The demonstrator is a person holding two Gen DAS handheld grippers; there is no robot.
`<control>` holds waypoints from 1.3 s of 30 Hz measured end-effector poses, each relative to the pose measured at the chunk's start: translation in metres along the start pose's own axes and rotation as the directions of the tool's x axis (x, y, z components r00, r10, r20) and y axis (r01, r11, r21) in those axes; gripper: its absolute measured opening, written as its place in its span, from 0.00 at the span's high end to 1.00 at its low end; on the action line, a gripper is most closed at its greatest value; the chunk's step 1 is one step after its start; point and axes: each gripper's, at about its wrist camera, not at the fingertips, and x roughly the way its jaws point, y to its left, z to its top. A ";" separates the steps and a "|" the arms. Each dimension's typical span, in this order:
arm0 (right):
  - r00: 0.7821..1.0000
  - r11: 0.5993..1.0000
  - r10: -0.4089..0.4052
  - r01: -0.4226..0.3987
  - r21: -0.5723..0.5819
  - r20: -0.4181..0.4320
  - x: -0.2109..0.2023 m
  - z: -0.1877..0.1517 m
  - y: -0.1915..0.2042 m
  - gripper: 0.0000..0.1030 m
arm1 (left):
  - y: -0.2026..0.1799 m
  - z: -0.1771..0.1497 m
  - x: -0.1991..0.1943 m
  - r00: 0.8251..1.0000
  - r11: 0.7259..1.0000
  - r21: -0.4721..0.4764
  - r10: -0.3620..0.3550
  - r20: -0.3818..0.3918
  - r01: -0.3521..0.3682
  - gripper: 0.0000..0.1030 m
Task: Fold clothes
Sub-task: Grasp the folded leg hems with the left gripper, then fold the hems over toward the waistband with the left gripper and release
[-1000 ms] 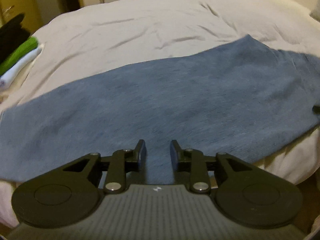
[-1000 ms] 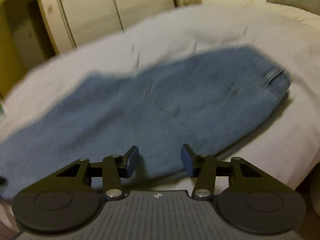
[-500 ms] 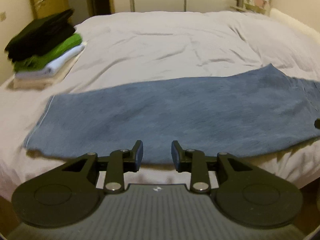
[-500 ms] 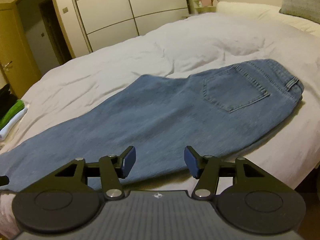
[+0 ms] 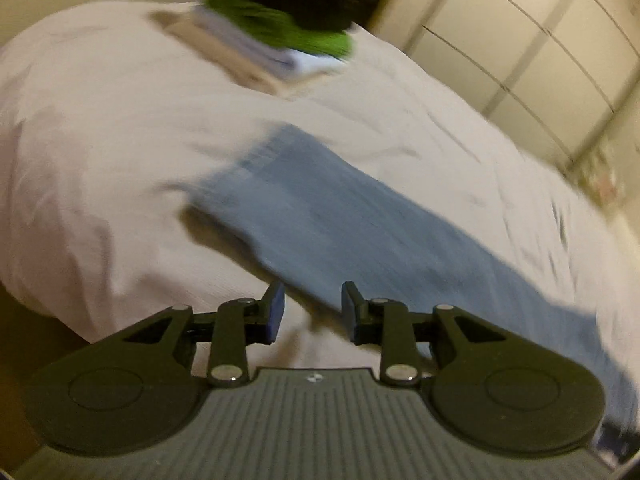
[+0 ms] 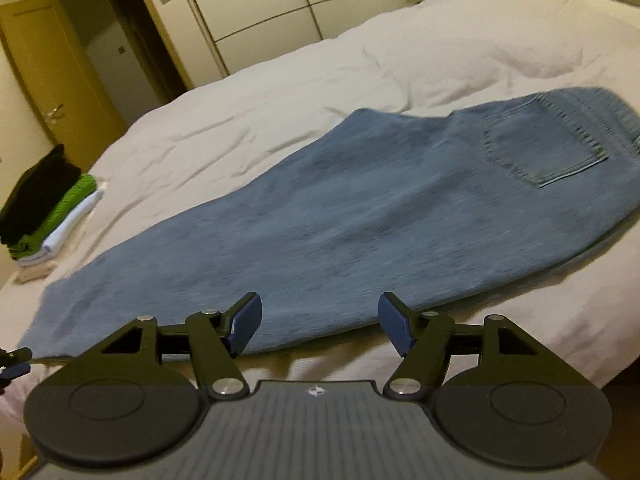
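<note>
A pair of blue jeans (image 6: 360,216) lies flat on the white bed, folded lengthwise, back pocket (image 6: 544,148) up at the right and leg hem at the left. In the blurred left wrist view the leg end of the jeans (image 5: 320,216) runs diagonally. My left gripper (image 5: 313,312) is open just short of the jeans' near edge by the hem, holding nothing. My right gripper (image 6: 320,324) is open wide over the near edge of the jeans at mid-leg, empty. The tip of the left gripper (image 6: 14,362) shows at the far left of the right wrist view.
A stack of folded clothes (image 6: 48,208), black on green on white, sits at the bed's left corner, also the stack (image 5: 280,28) in the left wrist view. White duvet (image 6: 280,92) covers the bed. Wardrobe doors (image 6: 280,8) and a doorway (image 6: 112,48) stand behind.
My left gripper has swung left toward the hem end of the jeans and tilted, blurring its view. My right gripper's fingers have spread wider and it shifted slightly left along the jeans.
</note>
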 end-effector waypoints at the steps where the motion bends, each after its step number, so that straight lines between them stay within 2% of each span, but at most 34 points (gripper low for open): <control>1: 1.000 1.000 0.003 -0.003 0.006 -0.005 0.002 -0.001 0.000 0.34 | 0.011 0.005 0.002 1.000 0.999 -0.042 0.000 0.005 0.001 0.75; 4: 1.000 1.000 0.011 -0.010 0.025 -0.018 0.007 -0.002 0.001 0.34 | 0.032 0.011 0.012 1.000 0.993 -0.118 0.000 -0.003 -0.001 0.75; 8: 0.999 0.999 0.005 -0.003 0.053 -0.035 0.013 -0.004 -0.002 0.34 | 0.046 0.012 0.027 0.999 0.981 -0.192 -0.040 0.004 0.040 0.72; 12: 0.999 0.998 -0.011 0.014 0.059 -0.047 0.017 -0.003 -0.005 0.34 | 0.054 0.012 0.040 0.996 0.952 -0.295 -0.074 0.045 0.084 0.69; 13: 0.999 0.998 -0.013 0.016 0.059 -0.050 0.018 -0.003 -0.005 0.34 | 0.055 0.012 0.041 0.995 0.945 -0.312 -0.080 0.057 0.094 0.72; 14: 0.999 0.998 -0.015 0.018 0.060 -0.052 0.019 -0.003 -0.006 0.34 | 0.053 0.012 0.041 0.994 0.944 -0.315 -0.082 0.066 0.099 0.82; 15: 0.998 0.998 -0.014 0.018 0.062 -0.054 0.020 -0.002 -0.008 0.34 | 0.047 0.014 0.038 0.993 0.949 -0.296 -0.087 0.074 0.105 0.89; 16: 0.998 0.998 -0.014 0.017 0.064 -0.055 0.021 -0.002 -0.010 0.34 | 0.036 0.017 0.032 0.991 0.964 -0.241 -0.095 0.089 0.114 0.89; 18: 0.999 0.997 -0.015 0.019 0.076 -0.052 0.021 -0.001 -0.015 0.34 | -0.005 0.022 0.017 0.985 0.991 -0.031 -0.123 0.118 0.127 0.90; 19: 0.999 0.996 -0.016 0.020 0.083 -0.050 0.020 0.000 -0.018 0.34 | -0.031 0.022 0.007 0.980 0.986 0.092 -0.148 0.133 0.136 0.91; 20: 0.999 0.996 -0.017 0.021 0.090 -0.047 0.020 0.000 -0.020 0.34 | -0.058 0.022 -0.003 0.974 0.967 0.215 -0.174 0.144 0.141 0.92; 22: 0.999 0.994 -0.019 0.024 0.104 -0.043 0.019 0.001 -0.025 0.34 | -0.113 0.011 -0.017 0.958 0.898 0.405 -0.247 0.145 0.170 0.92; 25: 0.999 0.992 -0.023 0.027 0.125 -0.036 0.019 0.002 -0.033 0.34 | -0.181 -0.022 -0.020 0.931 0.780 0.571 -0.358 0.075 0.254 0.90; 28: 0.999 0.989 -0.026 0.030 0.146 -0.030 0.018 0.003 -0.041 0.34 | -0.230 -0.075 0.006 0.931 0.676 0.670 -0.361 -0.062 0.307 0.85; 30: 0.999 0.987 -0.029 0.032 0.159 -0.026 0.017 0.004 -0.046 0.34 | -0.252 -0.112 0.030 0.936 0.615 0.717 -0.314 -0.161 0.329 0.84; 31: 0.999 0.986 -0.030 0.033 0.166 -0.023 0.017 0.004 -0.049 0.34 | -0.257 -0.126 0.040 0.932 0.592 0.725 -0.291 -0.216 0.353 0.84; 33: 0.999 0.982 -0.025 0.028 0.186 -0.020 0.016 0.005 -0.053 0.34 | -0.264 -0.146 0.055 0.917 0.562 0.724 -0.251 -0.310 0.399 0.84; 36: 1.000 0.972 0.027 -0.028 0.234 0.007 0.012 0.006 -0.058 0.32 | -0.257 -0.143 0.040 0.906 0.533 0.733 -0.274 -0.323 0.423 0.83; 39: 0.989 0.942 0.141 -0.145 0.303 0.037 0.015 0.006 -0.057 0.32 | -0.238 -0.115 0.019 0.906 0.545 0.725 -0.292 -0.307 0.421 0.82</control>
